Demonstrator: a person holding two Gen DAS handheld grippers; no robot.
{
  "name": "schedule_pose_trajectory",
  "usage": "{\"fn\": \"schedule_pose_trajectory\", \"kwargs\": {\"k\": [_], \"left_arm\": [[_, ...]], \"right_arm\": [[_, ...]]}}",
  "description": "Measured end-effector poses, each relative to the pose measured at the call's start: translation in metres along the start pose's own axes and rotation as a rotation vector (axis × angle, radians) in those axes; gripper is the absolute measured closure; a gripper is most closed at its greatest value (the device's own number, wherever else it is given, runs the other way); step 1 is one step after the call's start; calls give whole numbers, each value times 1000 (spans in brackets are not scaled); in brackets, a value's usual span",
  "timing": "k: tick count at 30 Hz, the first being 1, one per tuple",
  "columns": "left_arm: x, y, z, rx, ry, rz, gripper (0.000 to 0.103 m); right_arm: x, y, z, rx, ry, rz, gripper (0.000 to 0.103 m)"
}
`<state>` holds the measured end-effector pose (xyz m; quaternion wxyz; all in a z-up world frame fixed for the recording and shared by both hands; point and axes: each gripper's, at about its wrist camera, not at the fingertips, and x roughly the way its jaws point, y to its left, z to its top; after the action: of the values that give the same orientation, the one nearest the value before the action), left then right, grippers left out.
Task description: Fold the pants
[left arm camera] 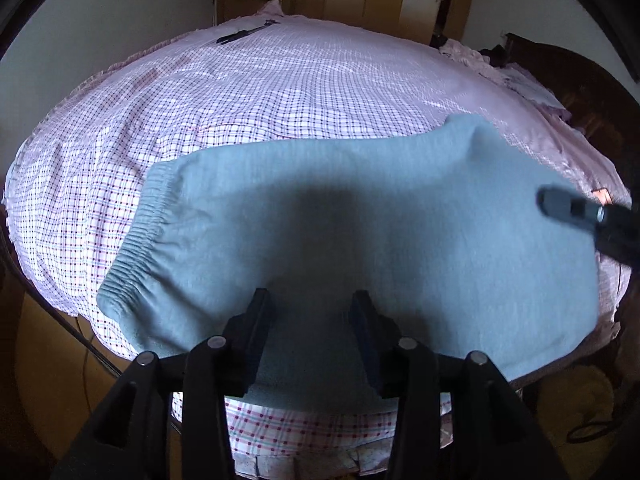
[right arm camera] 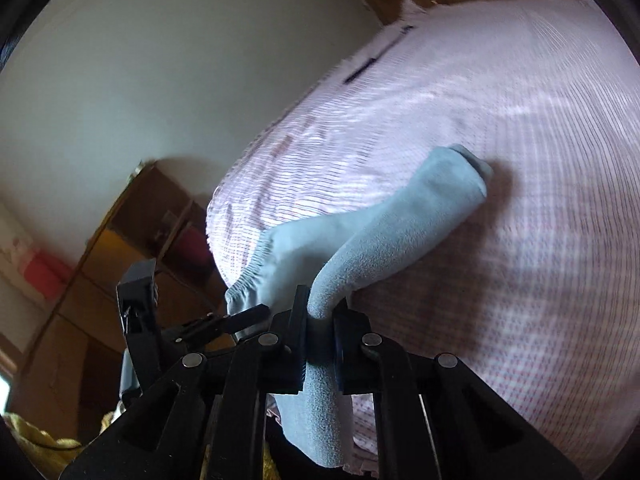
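Light blue fleece pants (left arm camera: 360, 216) lie across the near part of the bed, with the elastic waistband (left arm camera: 136, 240) at the left. My left gripper (left arm camera: 310, 300) is open and hovers over the near edge of the pants with nothing between its fingers. My right gripper (right arm camera: 320, 312) is shut on a raised fold of the pants (right arm camera: 400, 224), lifting the cloth off the bed. The right gripper also shows in the left wrist view (left arm camera: 584, 212) at the right edge. The left gripper shows in the right wrist view (right arm camera: 140, 300) at the lower left.
The bed (left arm camera: 280, 92) has a pink and white checked sheet. A thin dark object (left arm camera: 244, 34) lies at the far side of the bed. A dark headboard (left arm camera: 576, 76) is at the right. Wooden shelves (right arm camera: 132, 240) stand beside the bed.
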<state>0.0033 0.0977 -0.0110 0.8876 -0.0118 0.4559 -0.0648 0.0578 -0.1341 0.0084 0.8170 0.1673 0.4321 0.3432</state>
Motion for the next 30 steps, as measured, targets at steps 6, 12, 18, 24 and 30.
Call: {"fn": "schedule_pose_trajectory", "kwargs": {"k": [6, 12, 18, 24, 30], "left_arm": [[-12, 18, 7, -40, -23, -17, 59], [-13, 55, 23, -104, -53, 15, 59], [-18, 70, 32, -119, -73, 30, 59], [-7, 100, 32, -140, -22, 63, 59], [-13, 129, 19, -214, -53, 107, 59]], "right_arm": [[11, 28, 16, -95, 24, 29, 100], [25, 51, 26, -148, 55, 84, 100], [63, 67, 40, -143, 113, 141, 100], [110, 80, 42, -77, 184, 245, 100], [155, 87, 40, -25, 242, 279, 100]]}}
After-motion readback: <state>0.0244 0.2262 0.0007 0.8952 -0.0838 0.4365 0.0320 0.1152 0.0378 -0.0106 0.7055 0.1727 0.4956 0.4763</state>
